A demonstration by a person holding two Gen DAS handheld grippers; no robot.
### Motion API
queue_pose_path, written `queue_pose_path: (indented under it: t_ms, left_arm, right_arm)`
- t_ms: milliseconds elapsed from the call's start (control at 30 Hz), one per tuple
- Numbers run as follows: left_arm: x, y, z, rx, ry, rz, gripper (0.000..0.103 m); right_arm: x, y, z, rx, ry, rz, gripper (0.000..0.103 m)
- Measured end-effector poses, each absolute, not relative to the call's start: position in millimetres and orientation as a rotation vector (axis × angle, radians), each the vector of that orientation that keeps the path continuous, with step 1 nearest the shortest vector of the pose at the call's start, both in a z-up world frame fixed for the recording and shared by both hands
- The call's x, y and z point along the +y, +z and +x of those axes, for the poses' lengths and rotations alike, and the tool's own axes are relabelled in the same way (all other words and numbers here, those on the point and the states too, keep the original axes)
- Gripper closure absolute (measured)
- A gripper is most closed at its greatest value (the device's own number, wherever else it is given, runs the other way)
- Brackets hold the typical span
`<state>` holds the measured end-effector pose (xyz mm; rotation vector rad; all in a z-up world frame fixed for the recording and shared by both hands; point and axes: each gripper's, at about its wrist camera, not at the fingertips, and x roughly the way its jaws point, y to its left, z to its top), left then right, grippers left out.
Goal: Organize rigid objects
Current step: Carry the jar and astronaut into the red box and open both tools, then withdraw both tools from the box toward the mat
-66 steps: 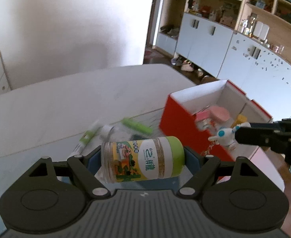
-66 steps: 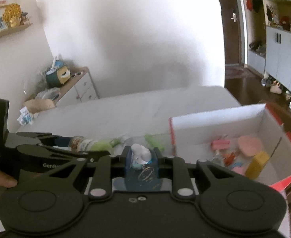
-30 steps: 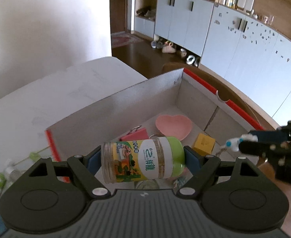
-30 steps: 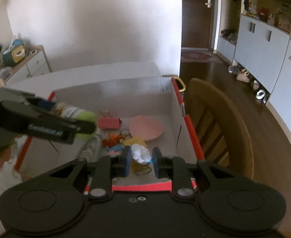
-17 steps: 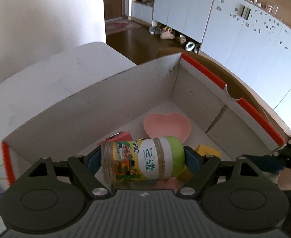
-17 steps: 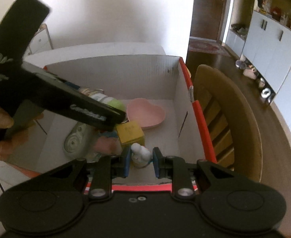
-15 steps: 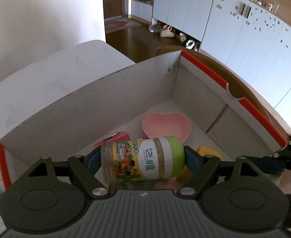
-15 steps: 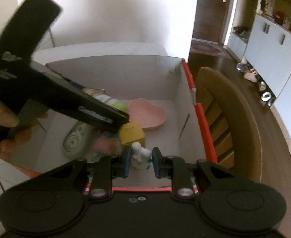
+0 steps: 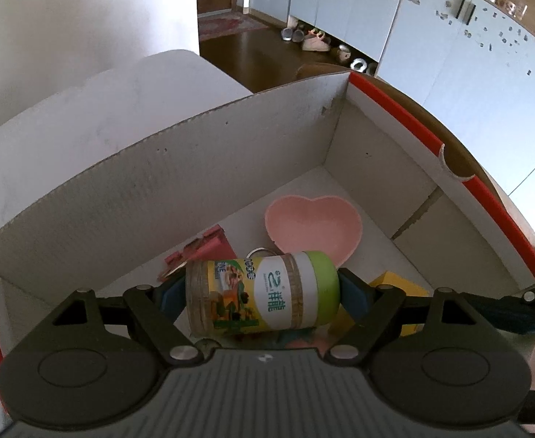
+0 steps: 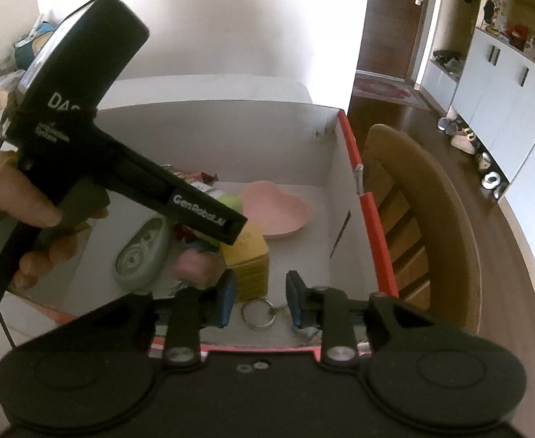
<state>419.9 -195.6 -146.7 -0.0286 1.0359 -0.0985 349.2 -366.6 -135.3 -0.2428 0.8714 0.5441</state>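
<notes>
The left gripper clamps a green-lidded jar sideways over the red-rimmed box, above its near side. Let go from up here, I reckon it could roll or knock the yellow block. The right gripper hangs over the near edge, its jaws opening with nothing between them; a key ring lies below. Inside I count one pink heart dish in the far right corner, one yellow block, one tape dispenser and one red clip.
</notes>
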Motion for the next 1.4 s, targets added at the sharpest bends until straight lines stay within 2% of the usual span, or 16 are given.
queue_pose_path:
  t_ms: [467,567,667,1133,1400]
  left_arm:
    - [-182.2,-127.9,395.9,0.975,-0.109,-0.069,0.019]
    - [-179.0,-117.4,385.8,0.946,-0.119,-0.066,0.019]
    - [-173.7,-108.3,375.1,0.92,-0.123,-0.066,0.019]
    - [-132.5,-68.8,316.3,0.814,-0.153,-0.068,0.019]
    - [-97.6,-53.1,279.5,0.764,-0.156,-0.064,0.019]
  right_arm:
    - [-369.3,-123.2,341.3,0.881,0.547,-0.173,0.049]
    - [-367.8,-117.6,337.2,0.869,0.547,-0.16,0.047]
    - [-365.7,-111.5,332.4,0.858,0.546,-0.144,0.041]
    - [-339.8,-78.2,302.0,0.794,0.558,-0.095,0.032]
    - [-313.4,-65.0,277.6,0.75,0.557,-0.06,0.014]
